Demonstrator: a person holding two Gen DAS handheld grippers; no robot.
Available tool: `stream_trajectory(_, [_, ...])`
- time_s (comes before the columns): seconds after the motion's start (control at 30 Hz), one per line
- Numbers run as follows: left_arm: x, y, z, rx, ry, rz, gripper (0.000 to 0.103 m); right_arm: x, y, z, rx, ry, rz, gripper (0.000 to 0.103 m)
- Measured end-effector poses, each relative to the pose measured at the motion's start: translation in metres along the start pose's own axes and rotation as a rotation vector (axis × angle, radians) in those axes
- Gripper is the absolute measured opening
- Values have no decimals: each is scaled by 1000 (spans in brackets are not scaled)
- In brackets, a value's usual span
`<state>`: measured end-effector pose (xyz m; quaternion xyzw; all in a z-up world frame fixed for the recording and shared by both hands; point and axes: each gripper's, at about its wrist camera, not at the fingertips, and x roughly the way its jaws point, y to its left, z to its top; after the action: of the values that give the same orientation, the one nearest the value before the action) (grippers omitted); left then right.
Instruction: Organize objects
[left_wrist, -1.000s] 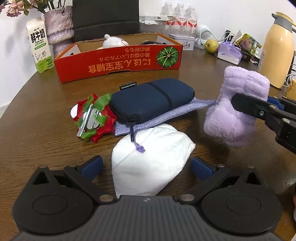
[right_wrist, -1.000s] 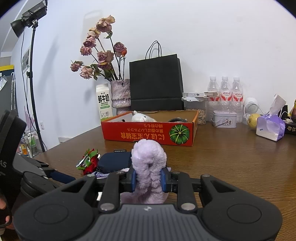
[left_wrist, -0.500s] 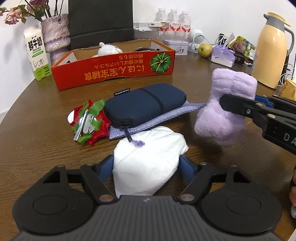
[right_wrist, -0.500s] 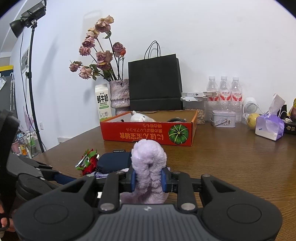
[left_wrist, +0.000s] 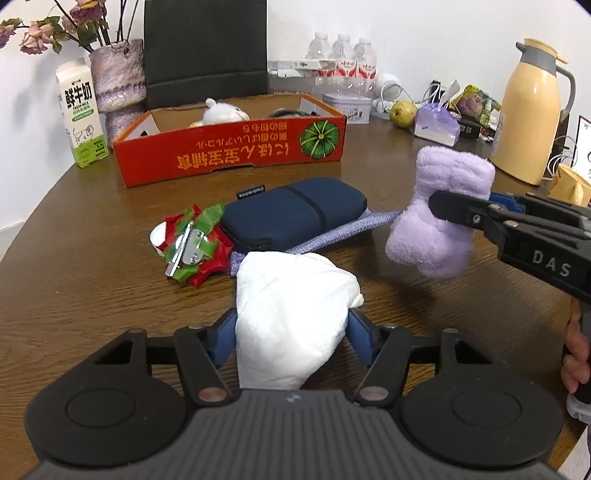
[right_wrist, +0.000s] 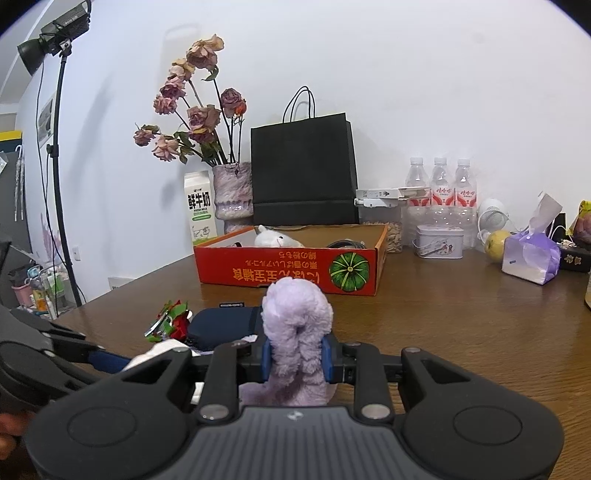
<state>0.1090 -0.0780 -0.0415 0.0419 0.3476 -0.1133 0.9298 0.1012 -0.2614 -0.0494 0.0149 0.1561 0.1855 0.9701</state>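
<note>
Brown wood table (left_wrist: 92, 280), cluttered along the back: milk carton, vase of dried flowers, black paper bag, water bottles, yellow thermos. Red cardboard box (left_wrist: 229, 155) sits open mid-table, a white plush and a dark cable already inside.

Left gripper (left_wrist: 291, 334) jaws are closing on the white cloth bundle (left_wrist: 291, 306); blue pads sit against both its sides and it bulges up between them, low over the table. Right gripper (right_wrist: 295, 360) is clamped tight on the purple fuzzy towel (right_wrist: 295, 332), held clear of the table, squeezed at its waist so both ends puff out.

Likely step: secure the bundle, then carry it to the box. To do it well, finish the squeeze before lifting; it's soft and could slip out. Lift straight up, clear of the navy pouch (left_wrist: 295, 218) and purple knit cloth (left_wrist: 347, 229) just behind it.

Bundle looks crumpled, soft, plain white, loosely folded. Red-green ribbon clip (left_wrist: 192, 245) lies left of the pouch.
</note>
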Motion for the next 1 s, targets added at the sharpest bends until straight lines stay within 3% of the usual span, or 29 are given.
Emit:
stream_trajectory(0.33, [-18, 8, 1, -18, -39, -1, 63, -3, 3, 0, -7, -15, -41, 24])
stream_trajectory(1.0, [-38, 32, 13, -87, -118, 10, 63, -2, 27, 17, -37, -49, -8, 24])
